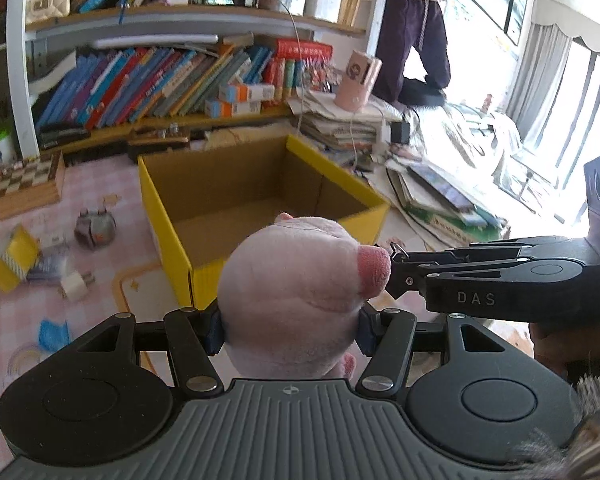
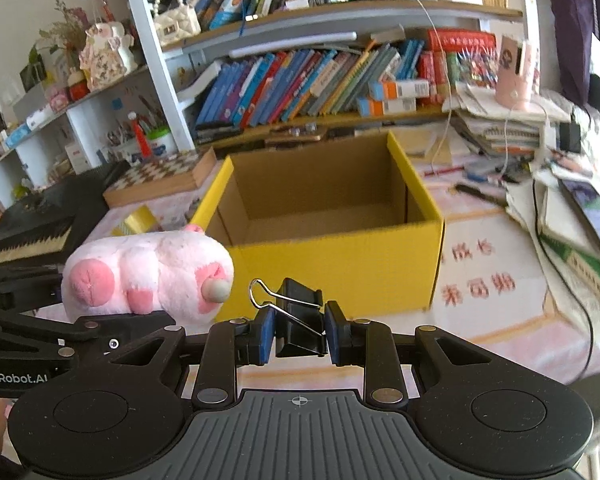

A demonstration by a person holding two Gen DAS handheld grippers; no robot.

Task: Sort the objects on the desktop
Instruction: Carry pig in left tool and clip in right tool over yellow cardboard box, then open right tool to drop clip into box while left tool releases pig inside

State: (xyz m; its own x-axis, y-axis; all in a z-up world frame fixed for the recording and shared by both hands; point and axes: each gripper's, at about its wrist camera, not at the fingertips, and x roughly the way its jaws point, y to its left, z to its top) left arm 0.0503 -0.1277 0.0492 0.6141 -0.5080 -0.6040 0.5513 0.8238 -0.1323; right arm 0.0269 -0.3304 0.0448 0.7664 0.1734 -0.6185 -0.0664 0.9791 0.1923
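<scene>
Plush pig (image 1: 292, 296) pinched in left gripper (image 1: 292, 330) jaws; right gripper (image 2: 300, 334) jaws pinch binder clip (image 2: 298, 320).

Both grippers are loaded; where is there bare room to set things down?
Inside the yellow box, whose floor shows bare. Also the pink mat between box and book stacks. Crowded: left of the box, around the white charger and yellow packet.

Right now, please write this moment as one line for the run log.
left gripper: shut on pink plush pig | right gripper: shut on black binder clip | yellow box: open, ahead, looks empty
</scene>
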